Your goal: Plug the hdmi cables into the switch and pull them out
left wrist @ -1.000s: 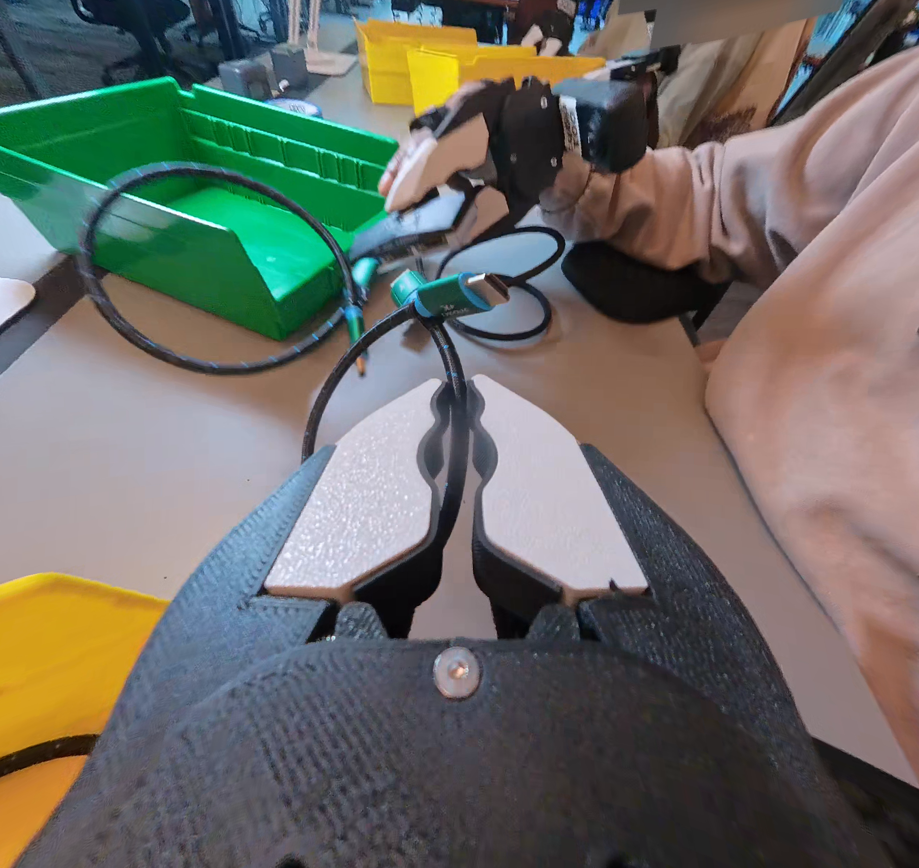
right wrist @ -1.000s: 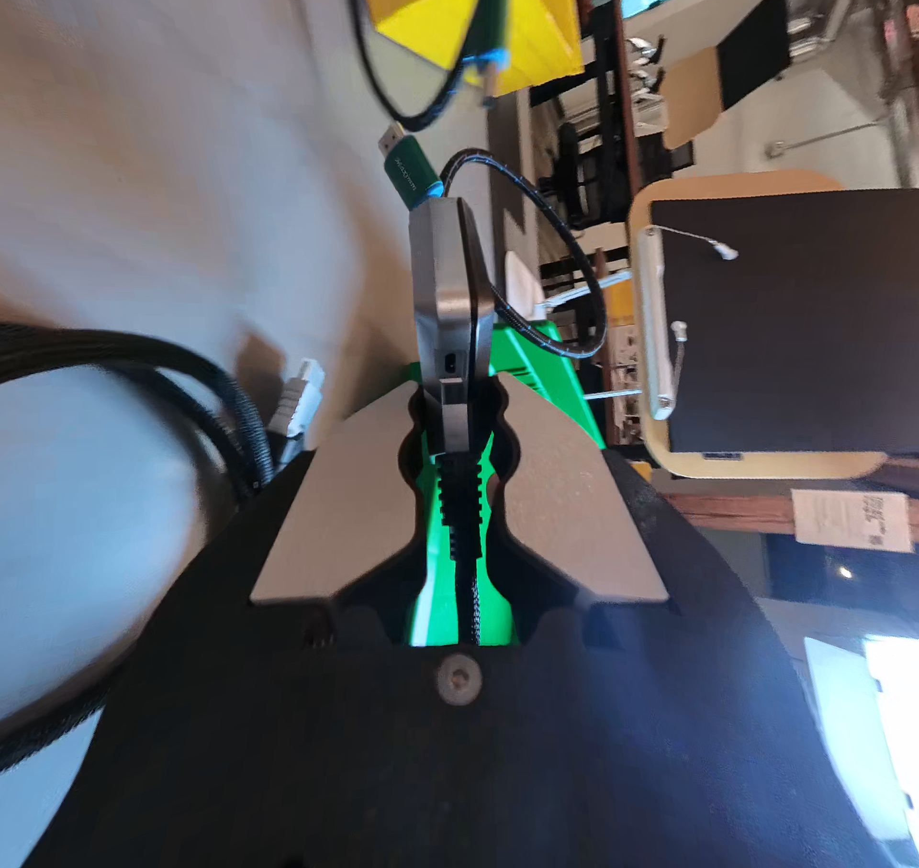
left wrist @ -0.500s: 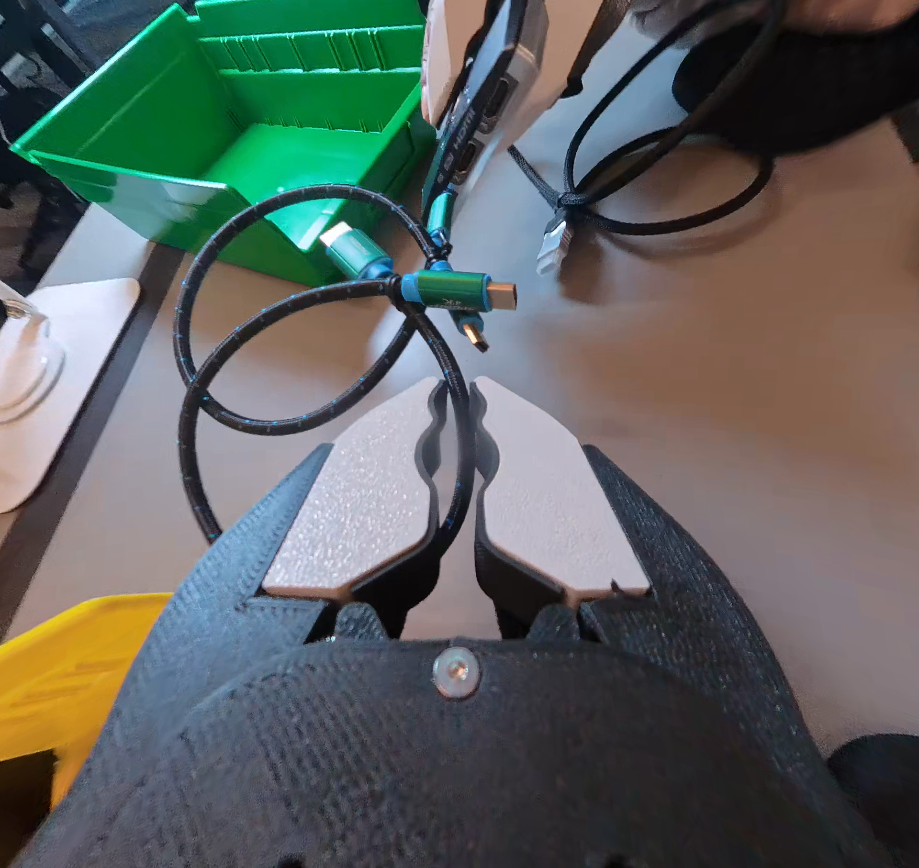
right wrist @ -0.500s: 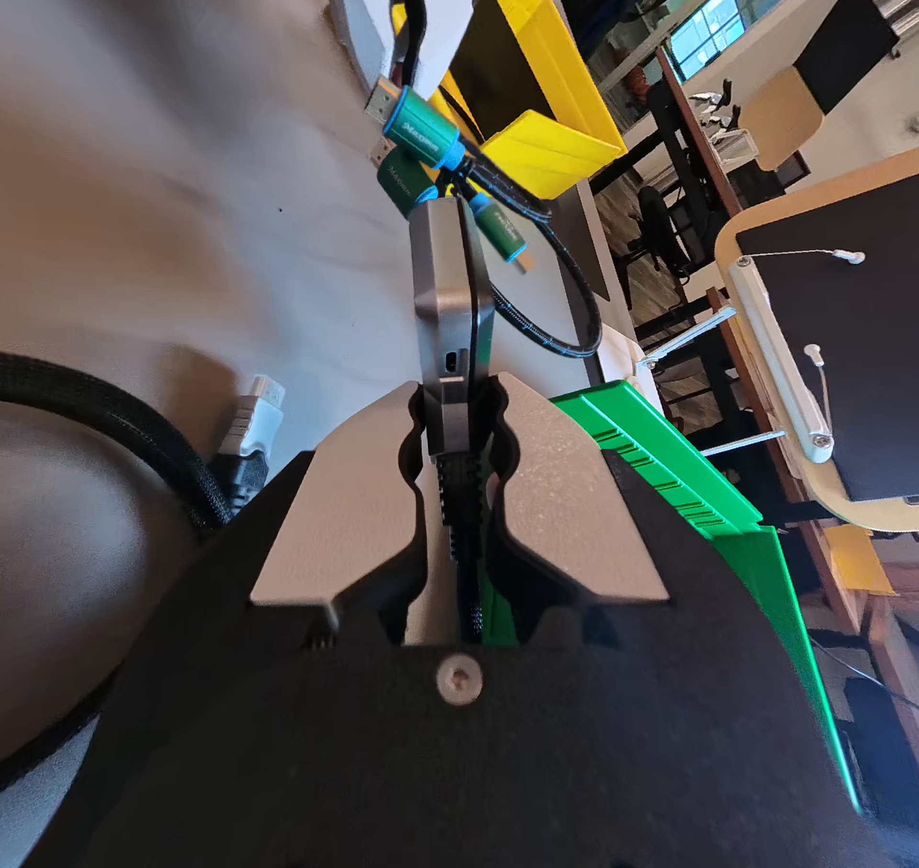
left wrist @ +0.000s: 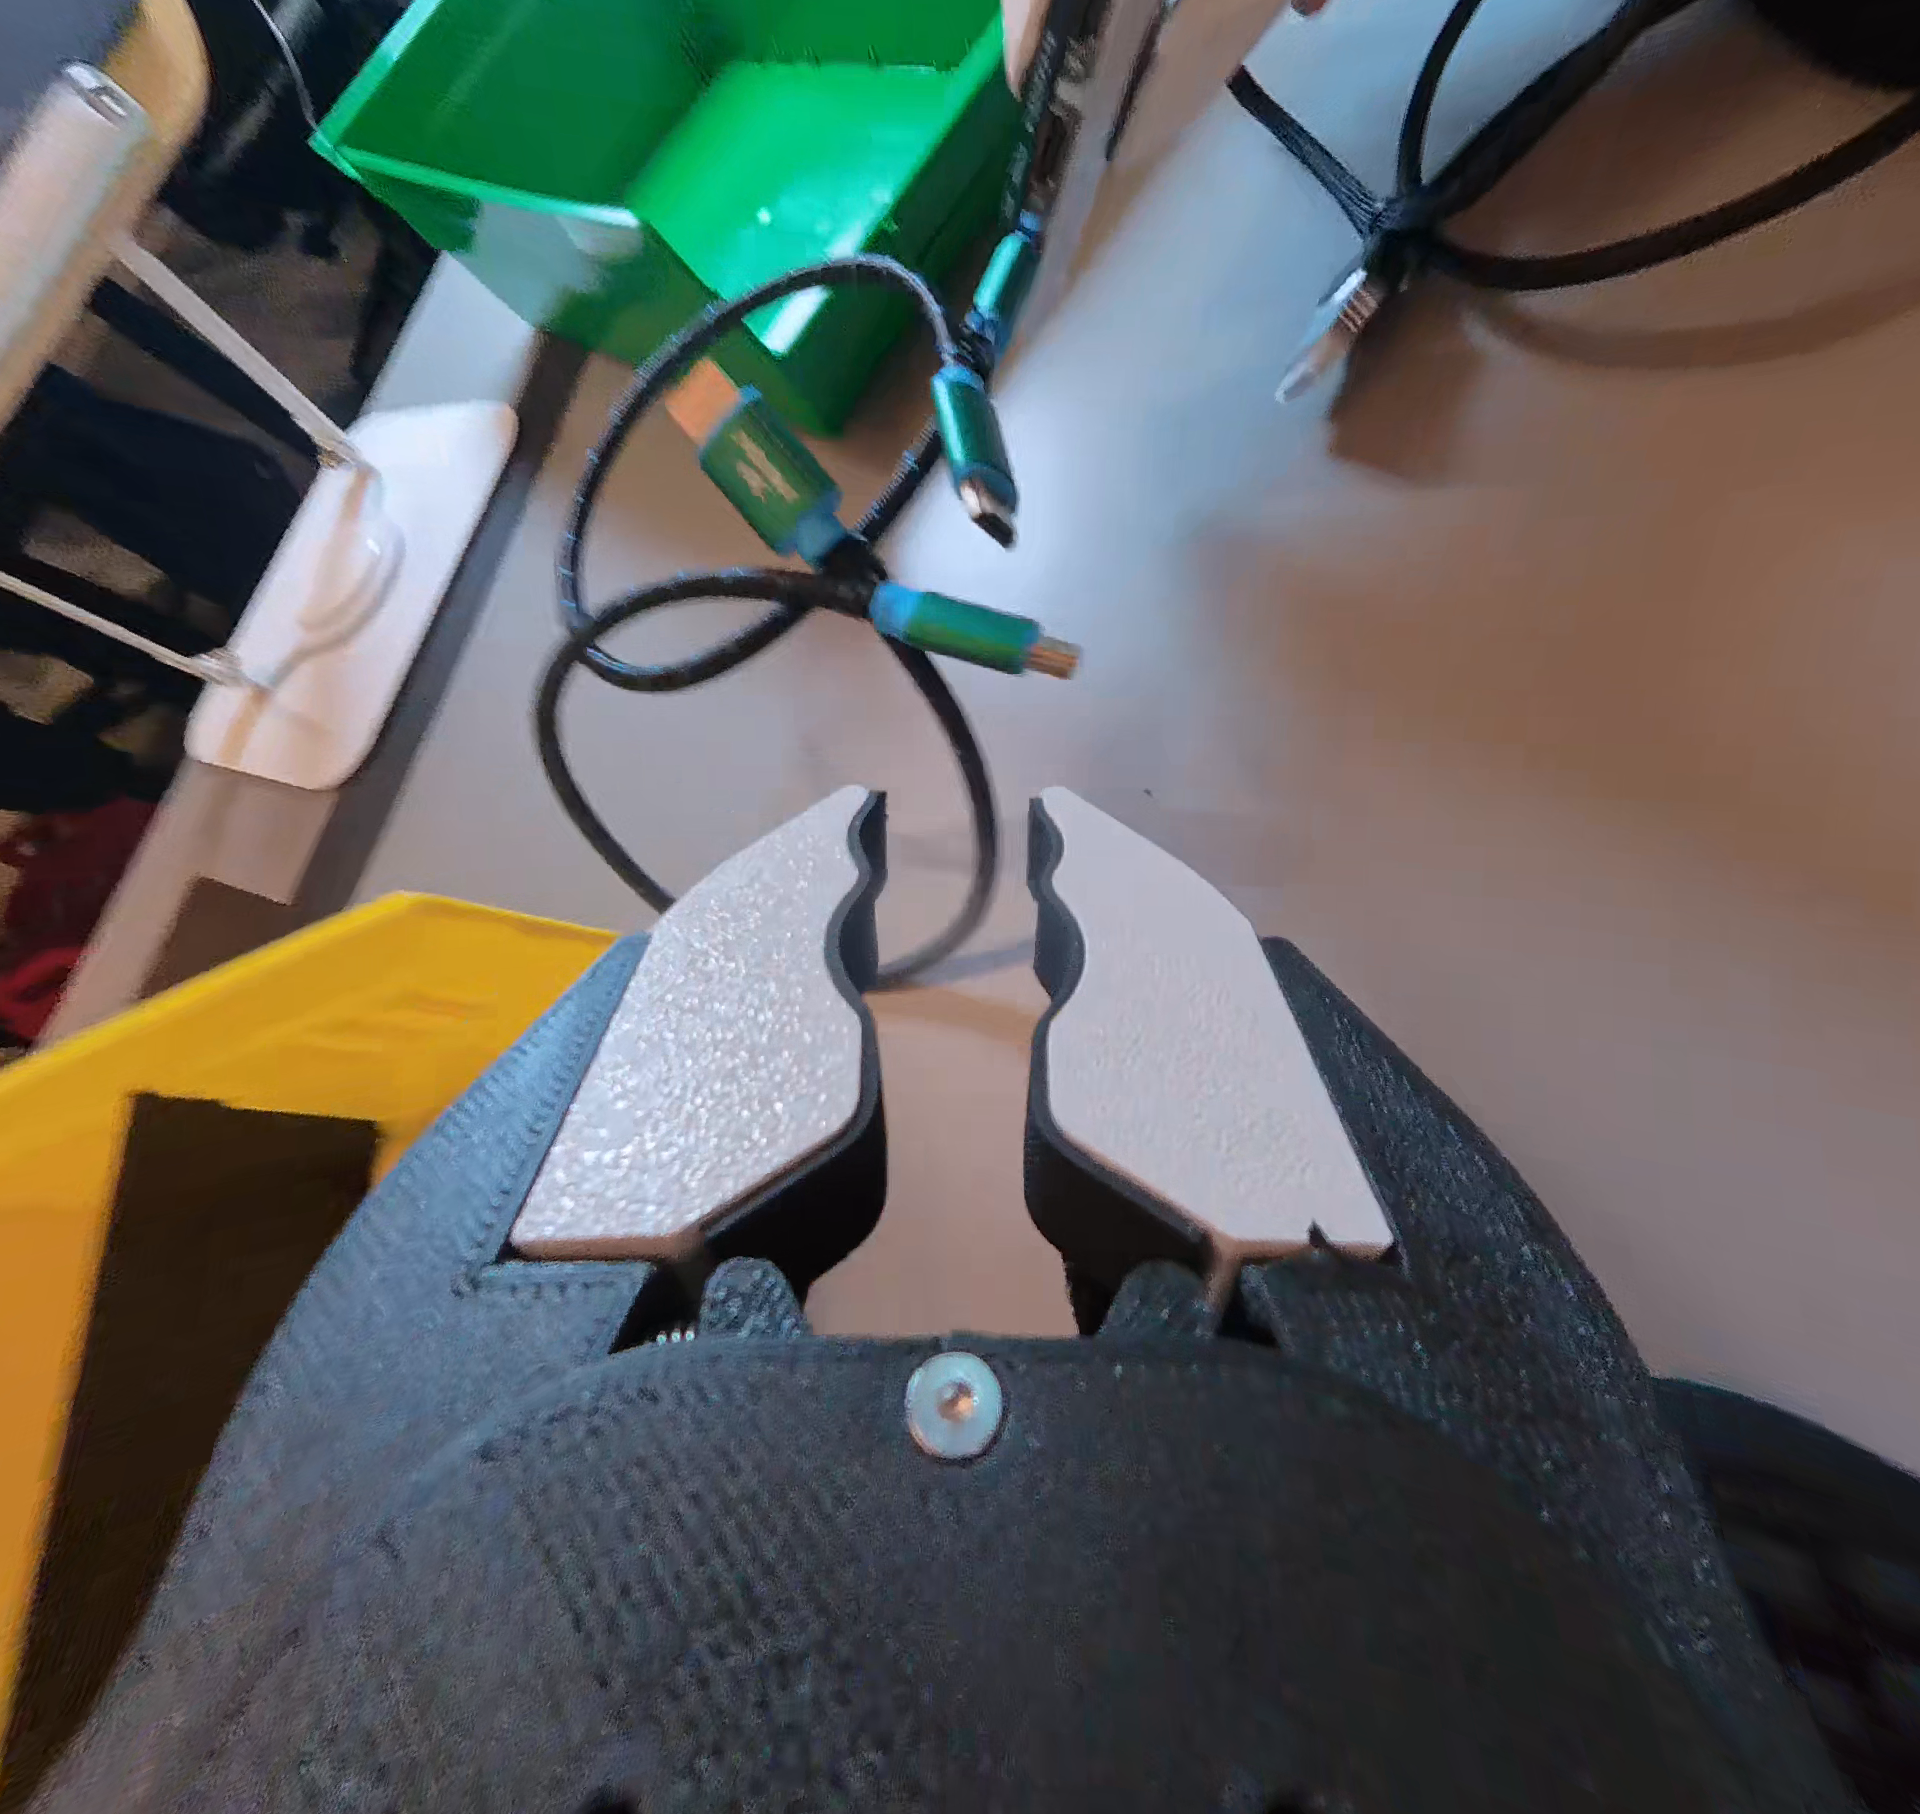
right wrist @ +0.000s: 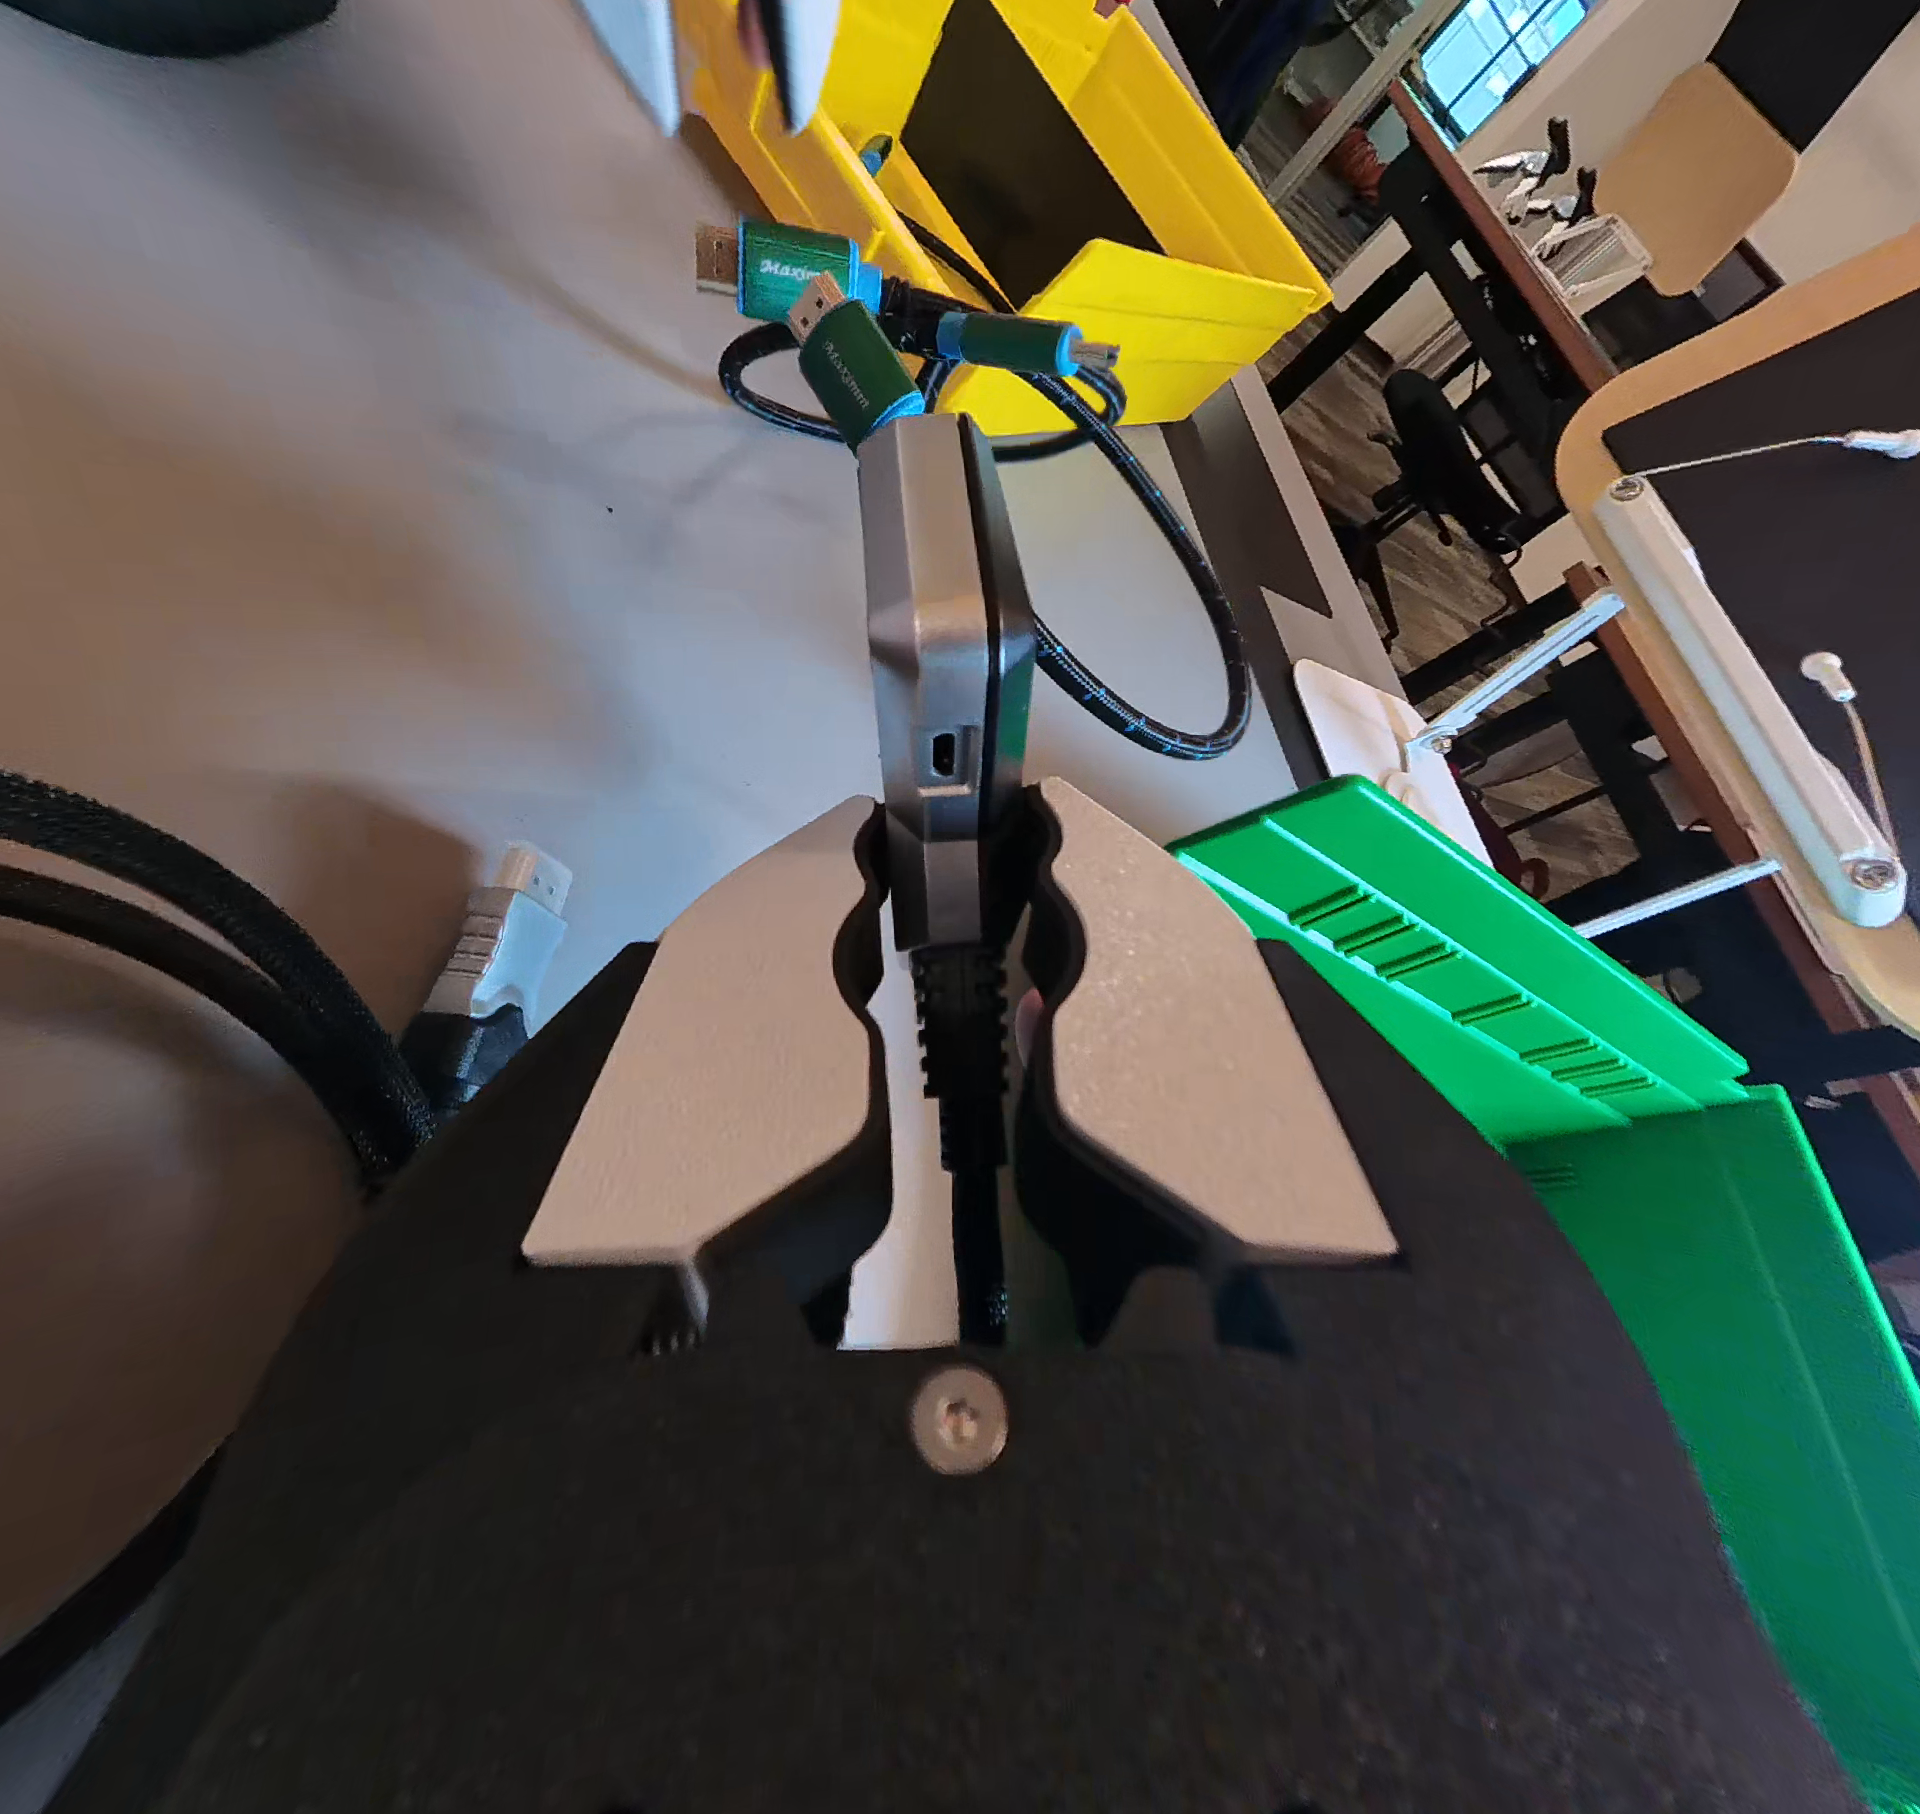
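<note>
Grey metal, the switch (right wrist: 940,663) sits edge-on in my right gripper (right wrist: 956,808), clamped at its near end, long axis running straight out from my fingers toward the yellow bin (right wrist: 1132,237). One green-shelled HDMI plug (right wrist: 857,372) is at its far end; my left gripper (left wrist: 956,808) is parted, gripping nothing, a black braided cable (left wrist: 966,829) running loose between its fingers over the tan table (left wrist: 1455,725).

The switch (left wrist: 1049,91) is cut off by the left wrist view's top edge and blurred, its ports unreadable; in the right wrist view its far end (right wrist: 928,476) hides one green plug's (right wrist: 854,374) seating, and the thick black cable (right wrist: 208,943) runs off-frame left.
</note>
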Demonstrator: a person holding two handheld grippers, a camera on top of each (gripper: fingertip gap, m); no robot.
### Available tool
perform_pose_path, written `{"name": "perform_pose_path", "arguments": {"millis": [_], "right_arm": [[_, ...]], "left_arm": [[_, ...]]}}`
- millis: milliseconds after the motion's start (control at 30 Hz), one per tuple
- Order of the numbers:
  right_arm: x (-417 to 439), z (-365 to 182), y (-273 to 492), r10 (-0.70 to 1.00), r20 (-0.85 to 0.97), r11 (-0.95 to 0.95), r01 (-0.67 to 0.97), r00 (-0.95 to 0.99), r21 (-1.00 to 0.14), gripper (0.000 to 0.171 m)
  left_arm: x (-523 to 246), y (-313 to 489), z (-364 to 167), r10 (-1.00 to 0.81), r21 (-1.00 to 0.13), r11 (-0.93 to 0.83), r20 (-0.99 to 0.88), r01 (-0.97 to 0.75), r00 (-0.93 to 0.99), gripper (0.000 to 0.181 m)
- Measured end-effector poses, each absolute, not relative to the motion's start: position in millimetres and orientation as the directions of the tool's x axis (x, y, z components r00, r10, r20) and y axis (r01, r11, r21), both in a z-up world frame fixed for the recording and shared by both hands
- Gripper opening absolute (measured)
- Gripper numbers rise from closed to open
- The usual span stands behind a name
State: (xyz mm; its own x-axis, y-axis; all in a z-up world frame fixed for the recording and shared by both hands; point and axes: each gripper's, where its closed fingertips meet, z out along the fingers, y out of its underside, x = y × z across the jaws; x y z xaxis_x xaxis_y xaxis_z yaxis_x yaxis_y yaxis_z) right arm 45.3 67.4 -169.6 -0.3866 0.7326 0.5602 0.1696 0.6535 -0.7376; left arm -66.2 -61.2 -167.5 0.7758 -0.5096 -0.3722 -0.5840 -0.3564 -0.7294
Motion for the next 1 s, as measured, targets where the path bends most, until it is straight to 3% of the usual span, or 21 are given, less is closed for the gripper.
{"name": "perform_pose_path", "arguments": {"millis": [133, 267, 467, 800, 867, 900, 1000], "right_arm": [[44.5, -169.2, 65.7, 0.755, 0.525, 0.623, 0.182, -0.393, -0.761, 0.023], [42.9, -168.7, 64.9, 0.785, 0.480, 0.582, 0.201, -0.391, -0.788, 0.023], [41.6, -164.2, 59.8, 0.811, 0.437, 0.537, 0.199, -0.389, -0.820, 0.023], [37.9, -166.2, 57.0, 0.816, 0.430, 0.529, 0.201, -0.386, -0.825, 0.023], [37.8, -167.8, 56.7, 0.811, 0.437, 0.540, 0.208, -0.390, -0.816, 0.023], [37.8, -168.4, 56.2, 0.810, 0.435, 0.539, 0.209, -0.393, -0.816, 0.023], [37.3, -168.3, 53.8, 0.813, 0.422, 0.528, 0.203, -0.403, -0.824, 0.023]], "left_arm": [[-31.6, -74.3, -214.9, -0.531, -0.750, -0.447, -0.217, -0.488, 0.819, 0.026], [-8.4, -68.5, -243.4, -0.479, -0.757, -0.474, -0.207, -0.449, 0.853, 0.037], [-19.9, -27.0, -241.5, -0.353, -0.780, -0.491, -0.229, -0.388, 0.907, 0.060], [-77.2, -21.7, -201.1, -0.087, -0.890, -0.394, -0.210, -0.228, 0.974, 0.052], [-79.6, -19.7, -202.9, -0.084, -0.912, -0.394, -0.087, -0.113, 0.993, 0.050], [-73.3, -18.5, -203.3, -0.105, -0.919, -0.394, 0.063, 0.017, 0.992, 0.049], [-47.8, -15.8, -207.5, -0.165, -0.758, -0.474, 0.577, 0.449, 0.800, 0.053]]}}
